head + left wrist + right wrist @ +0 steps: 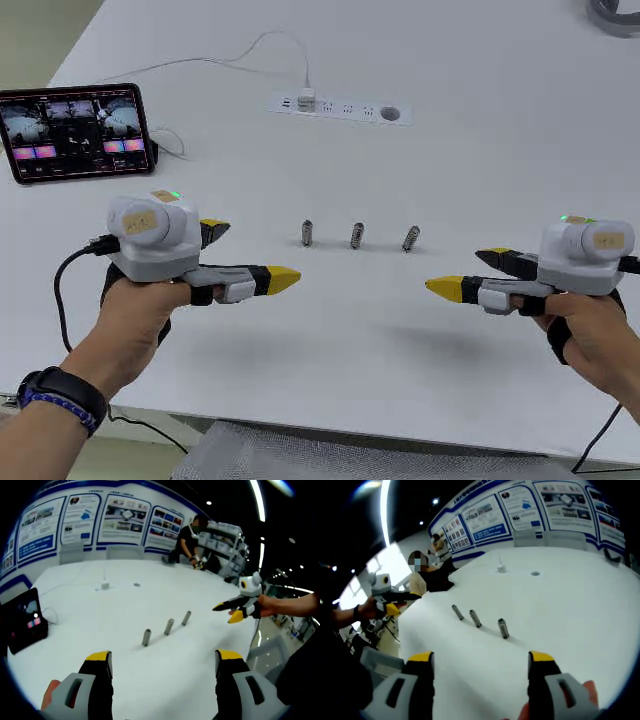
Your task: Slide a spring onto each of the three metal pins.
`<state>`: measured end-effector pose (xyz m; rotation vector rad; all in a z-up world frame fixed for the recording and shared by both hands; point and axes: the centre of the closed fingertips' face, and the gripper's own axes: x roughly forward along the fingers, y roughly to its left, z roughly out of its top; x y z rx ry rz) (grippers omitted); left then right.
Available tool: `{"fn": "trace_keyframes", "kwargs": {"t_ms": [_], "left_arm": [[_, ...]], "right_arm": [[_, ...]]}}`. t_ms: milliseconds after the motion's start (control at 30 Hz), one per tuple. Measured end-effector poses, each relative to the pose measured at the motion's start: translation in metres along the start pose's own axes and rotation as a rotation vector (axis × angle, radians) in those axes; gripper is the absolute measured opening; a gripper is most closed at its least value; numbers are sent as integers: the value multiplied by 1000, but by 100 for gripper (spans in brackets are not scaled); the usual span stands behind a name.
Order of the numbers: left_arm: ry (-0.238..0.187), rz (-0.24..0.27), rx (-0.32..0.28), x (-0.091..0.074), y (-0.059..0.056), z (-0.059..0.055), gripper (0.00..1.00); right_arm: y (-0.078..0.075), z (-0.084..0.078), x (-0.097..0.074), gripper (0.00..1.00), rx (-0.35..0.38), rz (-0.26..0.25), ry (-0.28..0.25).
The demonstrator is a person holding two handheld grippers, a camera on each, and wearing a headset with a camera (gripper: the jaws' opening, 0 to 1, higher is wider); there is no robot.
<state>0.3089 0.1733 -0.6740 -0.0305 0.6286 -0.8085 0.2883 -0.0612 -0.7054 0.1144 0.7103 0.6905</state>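
Note:
Three small upright metal pins stand in a row mid-table: left [307, 233], middle [357, 236] and right [411, 238]. Each looks ribbed like a coiled spring, and the right one leans slightly. My left gripper [250, 255] hovers left of the row, open and holding nothing. To the right of the row, my right gripper [465, 273] is also open, nothing between its yellow tips. In the left gripper view the pins [169, 626] lie ahead of the wide jaws [162, 662], with the right gripper [235, 611] beyond. The right gripper view has the pins [475, 618] ahead of its gripper [480, 662].
A tablet [75, 130] lies at the far left of the white table [450, 160]. A white power strip [340, 107] with a plugged-in cable sits behind the pins. The table's near edge [330, 425] runs just below my hands. A person [187, 540] stands at the table's far end.

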Motion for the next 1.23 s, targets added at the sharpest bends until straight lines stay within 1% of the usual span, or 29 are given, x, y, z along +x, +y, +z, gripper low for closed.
{"fn": "trace_keyframes", "kwargs": {"t_ms": [200,300,400,500,533,567,600,667,733,767,800,867,933,967,1133,1233], "left_arm": [[5,-2,-6,2,4,0,86],[0,10,-6,3,7,1,85],[-2,17,-2,4,10,1,85],[-5,1,-3,6,8,2,86],[-8,-4,4,6,7,3,87],[-4,-8,14,7,7,2,87],[9,-16,22,8,5,1,87],[13,-32,30,9,2,-1,88],[24,-38,49,10,0,-3,87],[31,-50,54,10,-2,-5,85],[41,-56,49,10,-3,-7,84],[38,-52,61,10,-3,-9,85],[38,-57,46,10,-3,-10,86],[38,-55,42,10,-3,-10,87],[39,-54,43,8,-2,-11,90],[39,-52,40,7,-2,-11,90]], "right_arm": [[9,-5,-3,82,-2,6,0],[13,-5,-5,83,6,10,-10],[16,-6,-5,84,6,11,-8],[15,-8,-5,85,6,10,-5],[15,-9,-5,85,9,9,-5],[15,-9,-5,85,10,9,-5],[15,-10,-5,85,13,8,-4],[13,-11,-6,85,16,6,-4],[12,-12,-7,85,19,7,-3],[12,-12,-7,85,18,5,-3],[12,-12,-7,85,18,5,-3],[12,-12,-7,86,18,2,-5],[12,-12,-7,86,20,3,-7],[11,-12,-7,86,20,2,-7],[11,-13,-7,87,19,2,-5],[12,-13,-8,87,19,5,-8]]}}
